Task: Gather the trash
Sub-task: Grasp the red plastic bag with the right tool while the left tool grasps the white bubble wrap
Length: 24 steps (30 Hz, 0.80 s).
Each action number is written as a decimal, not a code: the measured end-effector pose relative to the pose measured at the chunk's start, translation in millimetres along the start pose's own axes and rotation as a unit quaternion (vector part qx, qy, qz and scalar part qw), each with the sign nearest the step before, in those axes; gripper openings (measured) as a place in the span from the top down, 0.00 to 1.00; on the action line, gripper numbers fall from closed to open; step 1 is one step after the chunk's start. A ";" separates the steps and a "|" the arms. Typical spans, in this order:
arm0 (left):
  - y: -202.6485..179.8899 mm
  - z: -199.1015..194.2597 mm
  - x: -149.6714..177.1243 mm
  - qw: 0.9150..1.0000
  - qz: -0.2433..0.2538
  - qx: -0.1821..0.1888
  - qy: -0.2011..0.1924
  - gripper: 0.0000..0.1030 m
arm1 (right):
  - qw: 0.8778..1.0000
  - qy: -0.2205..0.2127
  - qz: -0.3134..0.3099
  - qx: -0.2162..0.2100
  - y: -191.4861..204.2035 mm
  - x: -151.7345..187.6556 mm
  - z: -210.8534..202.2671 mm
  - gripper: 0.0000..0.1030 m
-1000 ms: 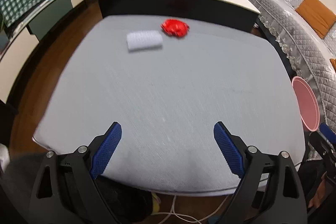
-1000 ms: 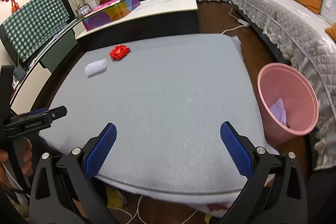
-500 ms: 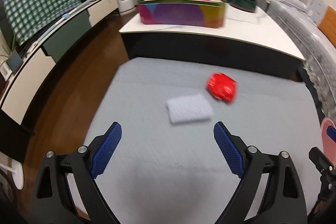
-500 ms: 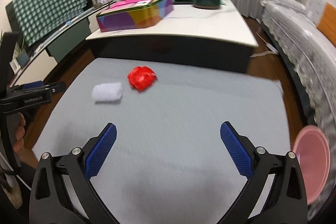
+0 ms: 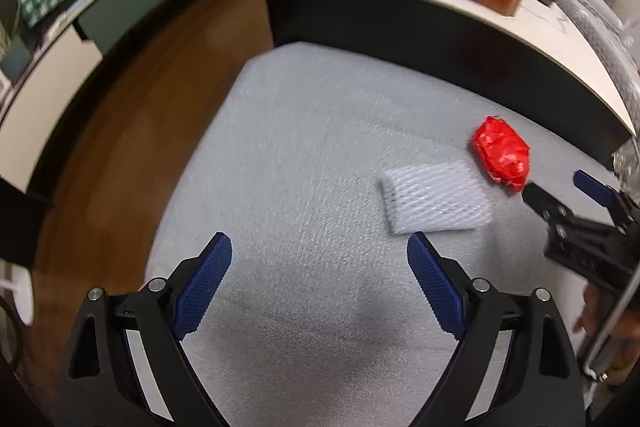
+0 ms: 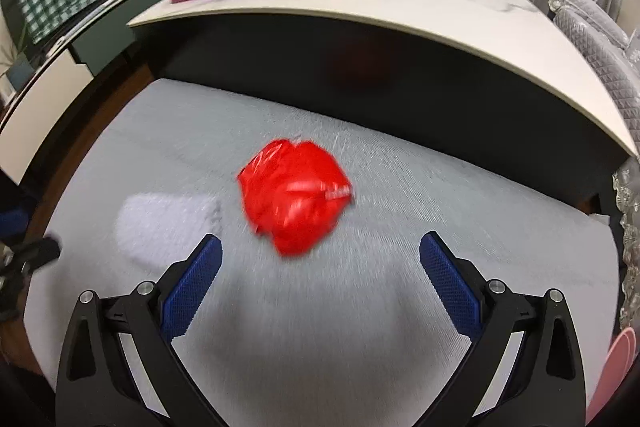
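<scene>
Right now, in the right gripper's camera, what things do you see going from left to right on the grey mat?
White foam net → red crumpled wrapper → pink bin, which only peeks in at the right edge, off the mat. The right gripper is open, in front of the wrapper.

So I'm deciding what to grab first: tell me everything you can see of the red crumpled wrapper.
The red crumpled wrapper is a glossy, plastic-looking wad, creased and faceted, with a pale strip on one side. It lies on the grey fabric surface, apart from the white foam net sleeve beside it. Nothing grips it: the right gripper, jaws wide open, points at it from just short.
</scene>
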<state>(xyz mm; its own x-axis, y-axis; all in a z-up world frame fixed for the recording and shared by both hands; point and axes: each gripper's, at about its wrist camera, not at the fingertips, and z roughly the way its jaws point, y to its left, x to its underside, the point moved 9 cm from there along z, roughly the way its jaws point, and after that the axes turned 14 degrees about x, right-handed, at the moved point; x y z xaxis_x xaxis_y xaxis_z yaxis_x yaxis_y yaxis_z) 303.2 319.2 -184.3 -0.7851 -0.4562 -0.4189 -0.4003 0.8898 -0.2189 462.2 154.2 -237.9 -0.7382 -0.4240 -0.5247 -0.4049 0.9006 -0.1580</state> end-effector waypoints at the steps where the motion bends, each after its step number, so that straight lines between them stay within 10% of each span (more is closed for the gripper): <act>1: 2.0 1.8 0.0 1.000 -0.005 0.000 0.003 0.16 | 1.000 0.003 0.003 -0.001 1.2 -3.7 5.2 0.06; 8: -0.3 8.3 -2.3 1.000 -0.007 -0.004 0.007 0.16 | 0.999 0.033 0.012 -0.001 5.9 -17.0 39.1 0.06; 12: -5.5 12.1 -1.3 1.000 0.002 -0.008 0.014 0.16 | 0.999 0.026 0.007 -0.037 12.7 -17.4 37.4 0.39; 24: -20.4 19.1 -4.5 1.000 0.007 -0.005 0.013 0.16 | 0.998 0.032 0.041 -0.032 -43.0 27.9 -28.1 0.46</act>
<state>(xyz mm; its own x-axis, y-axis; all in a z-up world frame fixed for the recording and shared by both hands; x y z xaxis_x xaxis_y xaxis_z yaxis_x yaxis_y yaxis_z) 324.0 303.0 -194.8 -0.8026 -0.4438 -0.3985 -0.3939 0.8961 -0.2045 443.9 100.9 -222.2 -0.8025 -0.3560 -0.4788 -0.3739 0.9254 -0.0613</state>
